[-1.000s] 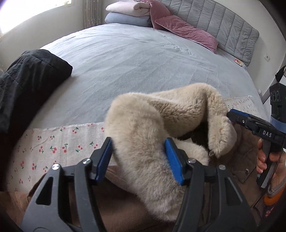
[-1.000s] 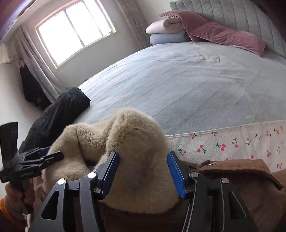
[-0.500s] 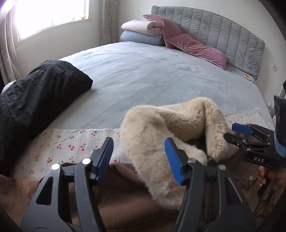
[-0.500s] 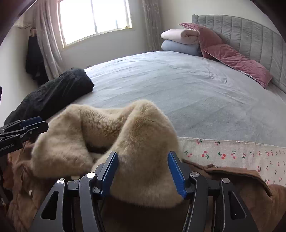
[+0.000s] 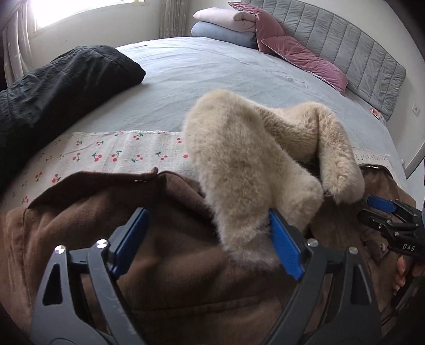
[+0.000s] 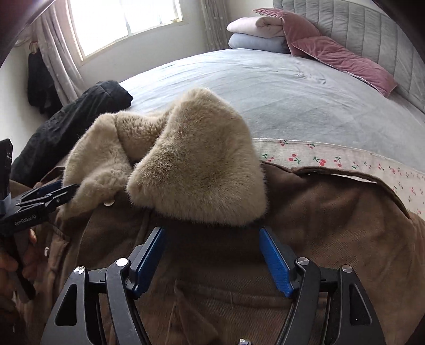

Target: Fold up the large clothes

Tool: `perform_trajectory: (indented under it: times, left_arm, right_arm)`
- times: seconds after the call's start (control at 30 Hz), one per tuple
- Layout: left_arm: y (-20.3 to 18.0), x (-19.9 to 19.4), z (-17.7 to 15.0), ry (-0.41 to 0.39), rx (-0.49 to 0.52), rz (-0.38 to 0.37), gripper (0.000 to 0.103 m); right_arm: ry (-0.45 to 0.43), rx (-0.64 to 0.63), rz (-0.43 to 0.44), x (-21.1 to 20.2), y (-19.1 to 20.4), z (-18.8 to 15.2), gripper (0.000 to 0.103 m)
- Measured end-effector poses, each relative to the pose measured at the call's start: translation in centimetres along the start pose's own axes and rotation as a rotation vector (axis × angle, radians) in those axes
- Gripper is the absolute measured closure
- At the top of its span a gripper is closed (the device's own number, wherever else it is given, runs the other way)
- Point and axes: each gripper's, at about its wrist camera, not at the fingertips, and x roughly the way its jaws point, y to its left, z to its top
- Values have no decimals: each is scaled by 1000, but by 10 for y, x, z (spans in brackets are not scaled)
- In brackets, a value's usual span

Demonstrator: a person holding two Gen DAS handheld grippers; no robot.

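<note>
At the near edge of the bed we see our left gripper (image 5: 209, 241) with its blue pads spread wide over the brown coat (image 5: 159, 278), holding nothing; its right pad just touches the lower fringe of the beige fur collar (image 5: 252, 169). Our right gripper (image 6: 212, 257) is likewise spread apart above the brown cloth, its pads clear of the fur lobe just beyond them. The coat lies spread across the near part of the bed, collar end away from us, and the fur collar stands up in two thick lobes with a dark gap between them. In the left wrist view the right gripper's tips sit at the right edge, just beside the right lobe. Under the coat's far edge lies a pale cherry-print cloth (image 5: 111, 151), running left to right. Beyond it stretches the grey bedspread (image 5: 212, 77). A black garment (image 5: 61, 82) is heaped at the left. Farthest off, pink pillows (image 5: 305, 58) and folded blankets (image 5: 225, 26) rest against the grey padded headboard (image 5: 358, 55), with a window (image 6: 124, 24) on the far left wall.
</note>
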Motion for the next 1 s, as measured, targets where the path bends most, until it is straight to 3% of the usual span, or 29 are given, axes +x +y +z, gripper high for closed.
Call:
perform_trajectory:
  times: [0.13, 0.27, 0.4, 0.63, 0.8, 0.9, 1.0]
  left_arm:
    - [-5, -41, -20, 66, -14, 149, 14]
    - [-17, -95, -46, 79, 20, 181, 14]
    - [-28, -143, -64, 83, 55, 135, 13]
    - [-33, -197, -101, 11, -24, 7, 5]
    - [-31, -180, -124, -2, -72, -53, 4]
    - [-31, -159, -134, 66, -134, -92, 4]
    - [-36, -144, -142, 132, -118, -117, 4]
  right_arm:
    - [-34, 89, -14, -56, -27, -17, 23]
    - [-36, 186, -47, -112, -60, -37, 23]
    - [-51, 226, -116, -164, -86, -62, 23]
    - [-58, 318, -187, -217, -140, -113, 22]
    - [-59, 492, -171, -218, -193, -149, 22]
    - [-70, 639, -157, -209, -230, -171, 22]
    - [-98, 789, -131, -199, -266, -193, 22]
